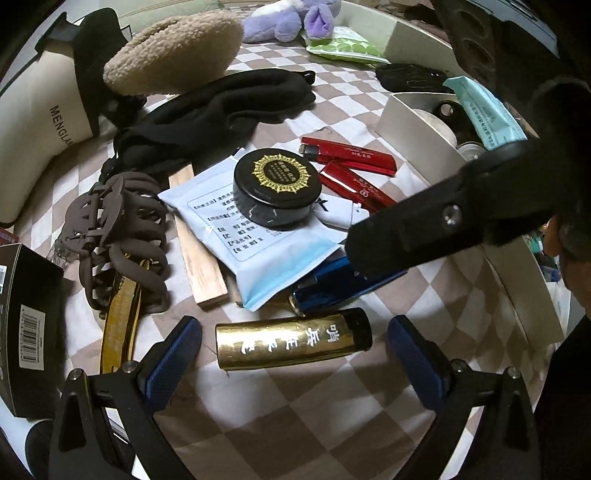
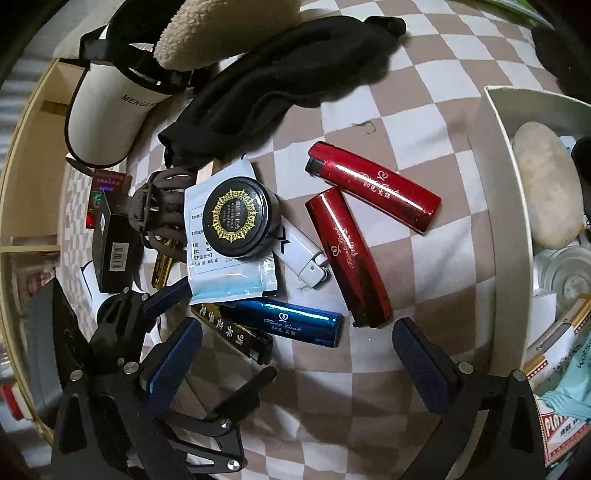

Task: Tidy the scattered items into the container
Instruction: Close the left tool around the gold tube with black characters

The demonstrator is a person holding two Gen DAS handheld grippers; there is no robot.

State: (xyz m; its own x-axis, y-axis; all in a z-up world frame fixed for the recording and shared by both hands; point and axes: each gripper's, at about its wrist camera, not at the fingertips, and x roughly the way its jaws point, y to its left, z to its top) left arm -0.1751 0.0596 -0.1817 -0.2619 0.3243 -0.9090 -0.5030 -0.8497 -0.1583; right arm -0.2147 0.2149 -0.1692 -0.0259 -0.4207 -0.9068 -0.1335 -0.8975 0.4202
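A gold lighter (image 1: 293, 343) lies on the checkered cloth between the open fingers of my left gripper (image 1: 293, 354); it also shows in the right wrist view (image 2: 232, 338). Beyond it lie a blue lighter (image 2: 284, 322), two red lighters (image 2: 373, 186) (image 2: 349, 256), a white lighter (image 2: 301, 254), a black round tin (image 2: 236, 221) on a mask packet (image 1: 236, 225), and a brown hair claw (image 1: 118, 236). My right gripper (image 2: 297, 354) is open and empty above the cloth near the blue lighter. The white container (image 2: 506, 192) stands at the right.
A black cloth (image 1: 218, 110), a fleece slipper (image 1: 173, 51), a white MENGLA bag (image 1: 40, 118), a wooden block (image 1: 201, 266), a gold clip (image 1: 122, 317) and a black box (image 1: 26, 328) crowd the left. A purple plush toy (image 1: 291, 18) lies at the back.
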